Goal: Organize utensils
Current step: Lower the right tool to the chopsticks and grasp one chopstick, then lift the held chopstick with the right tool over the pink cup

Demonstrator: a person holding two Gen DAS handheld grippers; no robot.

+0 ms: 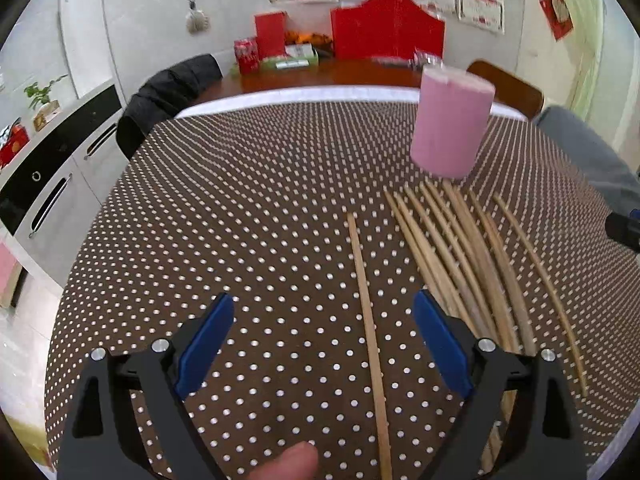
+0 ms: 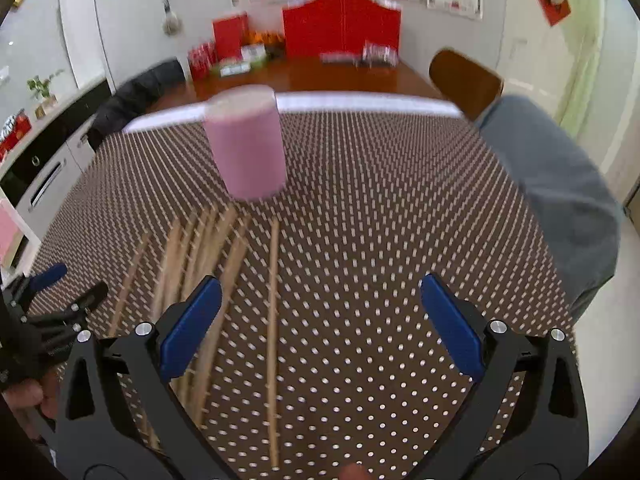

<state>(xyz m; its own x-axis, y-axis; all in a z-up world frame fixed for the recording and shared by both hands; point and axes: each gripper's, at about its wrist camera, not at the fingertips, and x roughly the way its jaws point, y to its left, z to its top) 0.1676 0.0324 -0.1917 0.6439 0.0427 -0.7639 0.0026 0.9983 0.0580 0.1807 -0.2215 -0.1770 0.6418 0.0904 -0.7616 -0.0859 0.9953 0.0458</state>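
No chopsticks [image 1: 460, 248] have reached the pink holder [image 1: 452, 124]; all lie on the dotted cloth [image 1: 240, 220], one stray [image 1: 366, 300] between the left gripper's [image 1: 323, 344] wide, empty jaws. Right gripper [image 2: 321, 322] likewise gapes empty, bundle ahead-left, holder beyond.

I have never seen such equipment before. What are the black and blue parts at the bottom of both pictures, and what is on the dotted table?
They are two hand-held grippers; a person holds one in each hand, and each carries a camera looking along its fingers. One picture is from the left hand-held gripper, the other from the right hand-held gripper. Both are open and hold nothing. On the dotted tablecloth lie wooden chopsticks, one single chopstick apart from the group, and a pink cup stands behind them.
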